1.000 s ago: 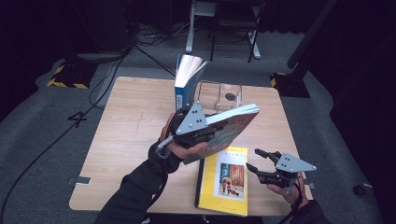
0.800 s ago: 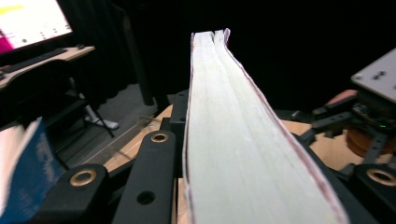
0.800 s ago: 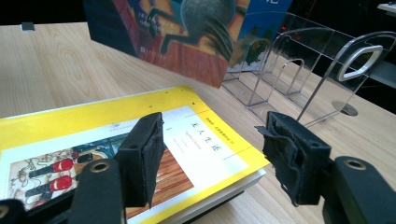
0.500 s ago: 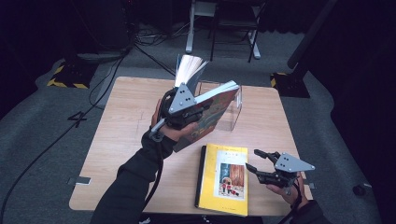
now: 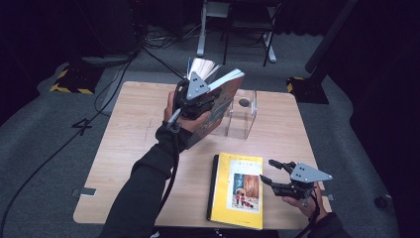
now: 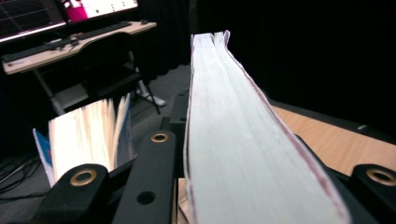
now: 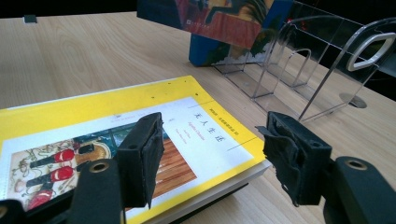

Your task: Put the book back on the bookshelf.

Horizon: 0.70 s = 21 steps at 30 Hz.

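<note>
A thick book with a colourful cover (image 5: 225, 99) hangs tilted above the clear acrylic book stand (image 5: 242, 116), with my left gripper (image 5: 208, 104) shut on it. In the left gripper view its white page edge (image 6: 243, 140) runs straight out between the jaws. A blue book with fanned pages (image 5: 203, 67) stands upright just behind the held one, at the stand's far end. A yellow book (image 5: 237, 188) lies flat near the table's front edge. My right gripper (image 5: 270, 171) hovers open at the yellow book's right side; its pads (image 7: 142, 154) grip nothing and sit over a corner of the yellow cover (image 7: 93, 135).
The wooden table (image 5: 129, 144) has bare surface on its left half. The clear stand (image 7: 317, 60) has several upright dividers. Chair legs and cables lie on the dark floor beyond the far edge. A desk with monitors (image 6: 46, 28) stands in the background.
My left gripper has carried the colourful book away from the yellow book toward the far side, up over the clear stand. The right gripper has stayed where it was.
</note>
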Each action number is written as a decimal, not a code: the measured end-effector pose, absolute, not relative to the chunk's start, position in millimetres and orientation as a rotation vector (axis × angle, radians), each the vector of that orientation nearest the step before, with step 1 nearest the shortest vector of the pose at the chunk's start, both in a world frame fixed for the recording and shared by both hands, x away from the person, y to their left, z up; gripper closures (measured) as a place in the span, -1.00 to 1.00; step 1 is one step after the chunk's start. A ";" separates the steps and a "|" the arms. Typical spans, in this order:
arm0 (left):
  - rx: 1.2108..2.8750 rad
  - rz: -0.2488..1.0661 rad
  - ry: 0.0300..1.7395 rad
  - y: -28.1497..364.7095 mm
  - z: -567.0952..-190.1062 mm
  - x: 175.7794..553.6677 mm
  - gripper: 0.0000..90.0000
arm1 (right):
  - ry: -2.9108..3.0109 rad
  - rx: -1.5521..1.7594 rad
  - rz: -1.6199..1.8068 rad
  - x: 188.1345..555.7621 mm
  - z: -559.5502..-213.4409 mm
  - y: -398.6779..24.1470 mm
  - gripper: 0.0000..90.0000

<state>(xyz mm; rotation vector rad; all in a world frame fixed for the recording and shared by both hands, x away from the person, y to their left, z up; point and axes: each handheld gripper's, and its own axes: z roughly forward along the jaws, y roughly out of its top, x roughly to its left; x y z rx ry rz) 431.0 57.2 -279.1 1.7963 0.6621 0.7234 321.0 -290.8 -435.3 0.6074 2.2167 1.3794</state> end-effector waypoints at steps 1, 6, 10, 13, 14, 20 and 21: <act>1.801 0.727 0.667 55.8 -279.5 432.7 0.63 | 2.219 0.608 1.380 321.4 -435.5 -291.1 -0.15; 1.802 0.754 0.712 45.0 -282.7 445.9 0.63 | 2.214 0.635 1.382 322.4 -436.0 -292.2 -0.09; 1.801 0.766 0.744 33.0 -286.3 454.2 0.63 | 2.214 0.641 1.378 322.7 -436.4 -292.3 -0.08; 1.803 0.783 0.759 24.1 -287.9 459.4 0.63 | 2.218 0.634 1.383 322.3 -436.0 -292.7 -0.09; 1.804 0.786 0.765 21.2 -288.7 462.5 0.63 | 2.219 0.634 1.384 322.2 -436.0 -292.8 -0.10; 1.793 0.821 0.834 8.0 -298.3 476.3 0.62 | 2.221 0.632 1.379 323.0 -436.7 -291.9 -0.10; 1.792 0.827 0.841 7.2 -299.4 478.3 0.62 | 2.224 0.626 1.374 323.1 -436.9 -292.0 -0.10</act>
